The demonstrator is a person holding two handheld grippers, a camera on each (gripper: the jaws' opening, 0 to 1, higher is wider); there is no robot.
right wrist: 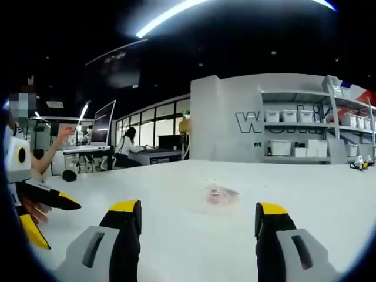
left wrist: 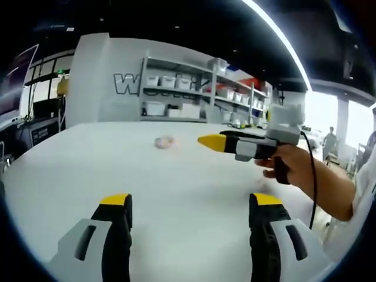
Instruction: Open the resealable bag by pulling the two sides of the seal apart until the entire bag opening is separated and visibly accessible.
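Bag [right wrist: 222, 195], small and seemingly clear with pinkish contents, lies flat on the white desk [right wrist: 176, 235], well apart from both tongs. Left tongs [left wrist: 191, 202] and right tongs [right wrist: 198, 208] hover spread, pinching nothing.

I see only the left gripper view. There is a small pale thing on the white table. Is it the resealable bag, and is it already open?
Observer: In the right gripper view the resealable bag lies flat on the white table, clear with something pink inside; the seal is too small to judge.
Operator: Is my left hand-held gripper open?
Observer: Yes, the left hand-held gripper enters that view from the left, its yellow-tipped jaws spread apart.
Operator: Is anybody behind the table?
Observer: A person sits at a desk far behind it.
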